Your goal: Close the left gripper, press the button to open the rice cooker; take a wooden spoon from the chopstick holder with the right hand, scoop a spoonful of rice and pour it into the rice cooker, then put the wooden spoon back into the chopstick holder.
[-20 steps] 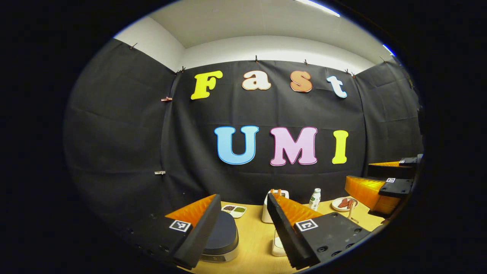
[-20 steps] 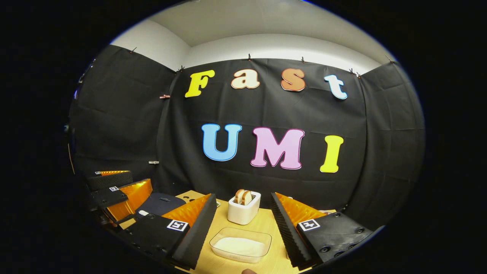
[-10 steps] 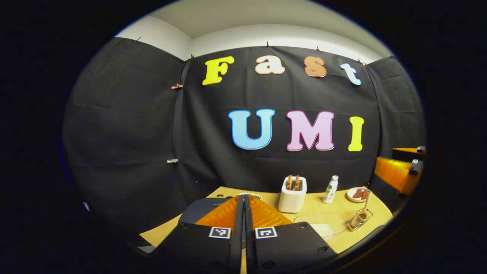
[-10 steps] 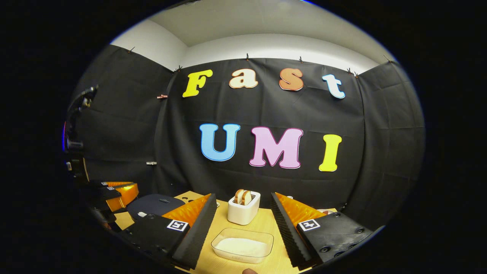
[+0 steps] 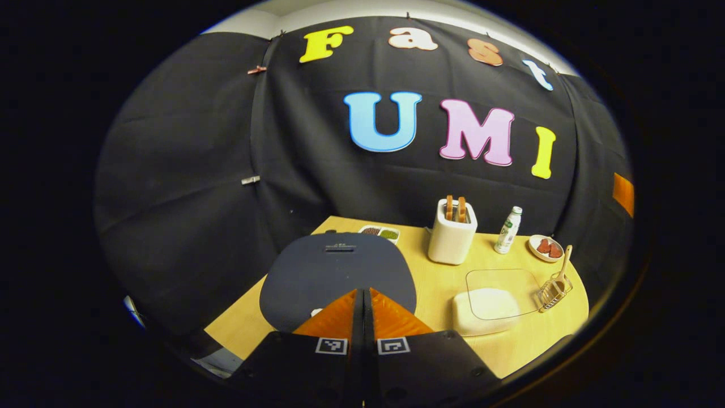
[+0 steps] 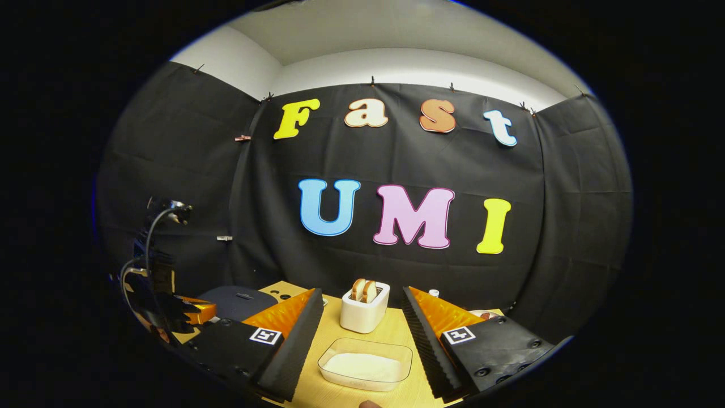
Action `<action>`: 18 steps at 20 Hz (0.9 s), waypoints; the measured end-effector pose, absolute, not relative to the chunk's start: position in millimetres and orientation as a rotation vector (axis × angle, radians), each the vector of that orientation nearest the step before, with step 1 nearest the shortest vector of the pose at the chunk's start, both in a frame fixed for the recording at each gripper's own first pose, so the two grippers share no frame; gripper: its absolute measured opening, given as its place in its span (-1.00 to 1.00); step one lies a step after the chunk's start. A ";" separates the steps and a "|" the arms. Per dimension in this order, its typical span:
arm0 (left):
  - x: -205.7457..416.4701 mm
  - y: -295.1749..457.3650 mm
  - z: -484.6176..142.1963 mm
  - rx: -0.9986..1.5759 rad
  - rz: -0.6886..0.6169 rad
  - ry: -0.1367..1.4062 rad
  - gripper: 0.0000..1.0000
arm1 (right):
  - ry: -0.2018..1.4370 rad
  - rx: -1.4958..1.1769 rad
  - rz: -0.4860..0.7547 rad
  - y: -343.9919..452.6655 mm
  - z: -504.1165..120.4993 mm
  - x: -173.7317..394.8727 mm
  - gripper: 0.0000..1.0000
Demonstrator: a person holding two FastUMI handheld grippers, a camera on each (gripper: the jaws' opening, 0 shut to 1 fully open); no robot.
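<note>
Sitting on the table (image 5: 442, 283): one rice cooker (image 5: 334, 272), one toaster (image 5: 451, 235), one bottle (image 5: 508, 222), one rice tray (image 5: 493, 294), one spoon (image 5: 564, 263), two dishes (image 5: 380, 232).

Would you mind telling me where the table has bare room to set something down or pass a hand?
Bare wood lies between the rice cooker and the toaster, running forward to the clear rice container. Another strip runs along the cooker's left edge. The right end is crowded: bottle, small plate and chopstick holder with the wooden spoon sit close together.
</note>
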State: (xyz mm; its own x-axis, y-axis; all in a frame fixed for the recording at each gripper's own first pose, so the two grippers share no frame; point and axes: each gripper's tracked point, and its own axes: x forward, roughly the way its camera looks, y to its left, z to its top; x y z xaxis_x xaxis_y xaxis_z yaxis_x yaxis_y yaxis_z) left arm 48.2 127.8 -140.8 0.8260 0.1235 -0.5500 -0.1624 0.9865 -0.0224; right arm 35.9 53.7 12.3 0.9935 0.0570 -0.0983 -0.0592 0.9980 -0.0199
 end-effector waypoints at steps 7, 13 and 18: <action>41.1 148.0 -181.8 -0.059 0.181 0.722 -0.90 | 0.105 -0.032 0.058 54.9 9.7 37.5 0.75; 39.5 147.7 -185.9 -0.029 0.175 0.727 -0.88 | 0.103 -0.026 0.053 52.9 10.4 36.4 0.75; 37.3 146.8 -189.7 -0.120 0.152 0.719 -0.87 | 0.112 -0.021 0.058 54.6 7.2 33.0 0.75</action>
State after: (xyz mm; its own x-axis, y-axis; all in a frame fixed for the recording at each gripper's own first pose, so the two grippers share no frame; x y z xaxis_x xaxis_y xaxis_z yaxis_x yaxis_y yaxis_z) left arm 37.3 146.8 -189.7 0.7419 0.0973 -0.6634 -0.1798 0.9820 -0.0571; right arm 33.0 54.6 7.2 0.9921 0.0563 -0.1121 -0.0586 0.9981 -0.0173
